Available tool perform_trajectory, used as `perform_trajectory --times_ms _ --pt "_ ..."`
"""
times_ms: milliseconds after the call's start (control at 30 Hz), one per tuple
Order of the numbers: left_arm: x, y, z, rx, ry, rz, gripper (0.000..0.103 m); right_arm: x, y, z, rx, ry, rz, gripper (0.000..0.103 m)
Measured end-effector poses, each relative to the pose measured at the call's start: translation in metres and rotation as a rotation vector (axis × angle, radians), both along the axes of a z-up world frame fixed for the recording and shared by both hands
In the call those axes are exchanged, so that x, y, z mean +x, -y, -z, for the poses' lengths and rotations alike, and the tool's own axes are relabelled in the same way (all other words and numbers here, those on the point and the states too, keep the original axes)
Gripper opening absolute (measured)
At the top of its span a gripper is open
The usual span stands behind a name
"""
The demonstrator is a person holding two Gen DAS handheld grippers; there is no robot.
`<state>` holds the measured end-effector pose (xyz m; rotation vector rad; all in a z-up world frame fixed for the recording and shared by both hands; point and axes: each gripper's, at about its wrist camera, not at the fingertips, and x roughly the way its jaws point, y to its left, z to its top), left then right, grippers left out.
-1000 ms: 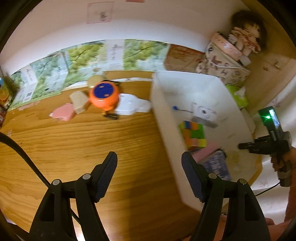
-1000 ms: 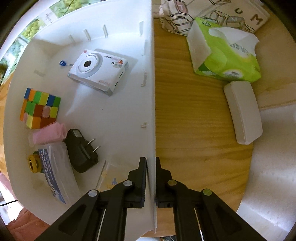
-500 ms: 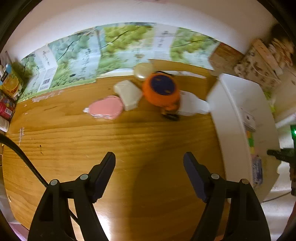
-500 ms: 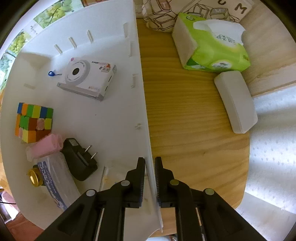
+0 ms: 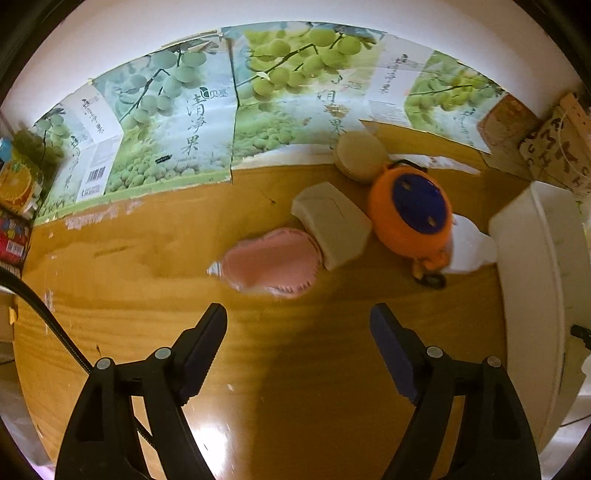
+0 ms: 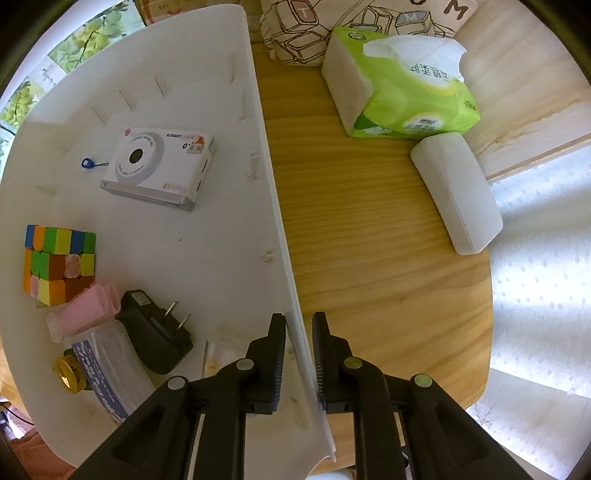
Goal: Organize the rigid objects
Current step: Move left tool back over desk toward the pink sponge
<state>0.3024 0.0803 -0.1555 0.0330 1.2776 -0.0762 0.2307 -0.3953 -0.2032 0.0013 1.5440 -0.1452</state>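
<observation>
While left gripper [image 5: 299, 321] hangs wide and empty, pink brush [image 5: 269, 262] lies at twelve o'clock; drop squarely over it. Right gripper [image 6: 299, 325], jaws just easing apart, straddles bin wall [image 6: 273, 206].

Looks like a home: wooden table [image 6: 369, 229], tissue pack [image 6: 402, 85], patterned cushion [image 6: 295, 33], grape-printed cartons [image 5: 177, 122] along its far edge.

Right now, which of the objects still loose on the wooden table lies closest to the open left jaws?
The flat pink scalloped piece; the beige block and the orange round toy lie farther away.
</observation>
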Motion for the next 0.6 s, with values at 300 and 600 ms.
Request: perform_trajectory --times_ms 300,600 --pt "0.024 -0.003 0.022 0.08 0.013 0.03 0.082 -0.002 -0.001 -0.003 -0.006 0.002 0.015 0.016" --pt "0.036 -0.003 0.041 0.12 0.017 0.096 0.084 -0.002 -0.001 -0.003 -0.015 0.0 0.028 0.017"
